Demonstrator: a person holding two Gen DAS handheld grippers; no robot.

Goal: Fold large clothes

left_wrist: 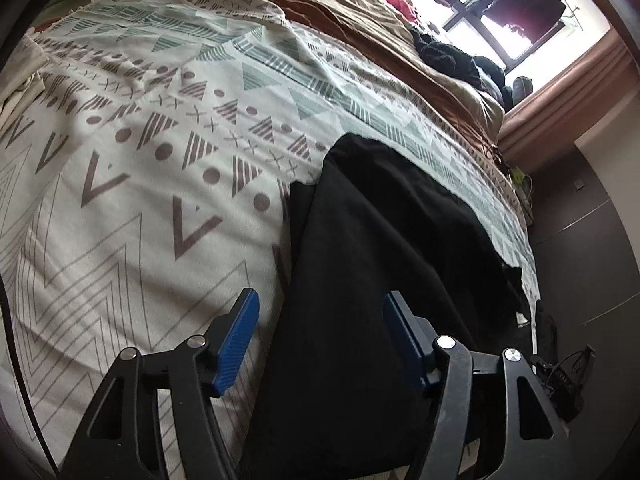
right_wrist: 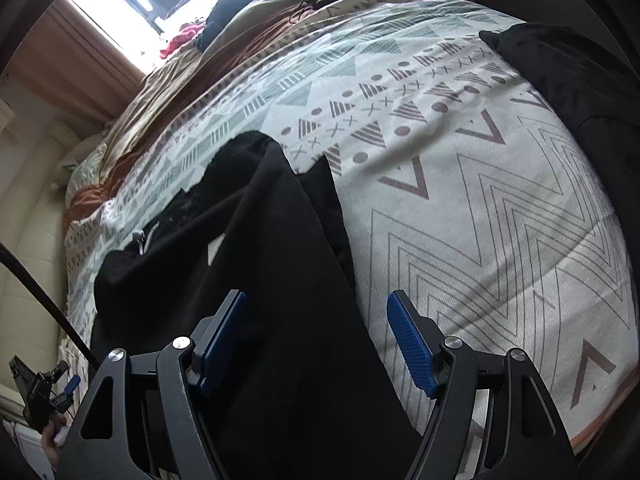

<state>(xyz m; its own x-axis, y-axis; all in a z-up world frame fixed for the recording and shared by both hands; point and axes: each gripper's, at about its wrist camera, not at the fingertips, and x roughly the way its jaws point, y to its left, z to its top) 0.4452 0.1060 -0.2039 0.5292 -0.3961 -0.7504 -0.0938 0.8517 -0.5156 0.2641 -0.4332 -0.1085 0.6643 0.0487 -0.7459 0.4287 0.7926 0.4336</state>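
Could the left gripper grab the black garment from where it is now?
Probably yes. The left gripper is open, with the black garment lying flat on the bedspread right ahead of its fingers, its edge between them. Nothing lies on top or blocks the way.

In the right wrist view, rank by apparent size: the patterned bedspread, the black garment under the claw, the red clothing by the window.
1. Patterned bedspread
2. Black garment, though it lies nearest the camera, which enlarges it
3. Red clothing, far off, so true size is unsure

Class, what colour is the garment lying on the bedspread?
Black garment, shown best in the right wrist view, on the patterned bedspread.
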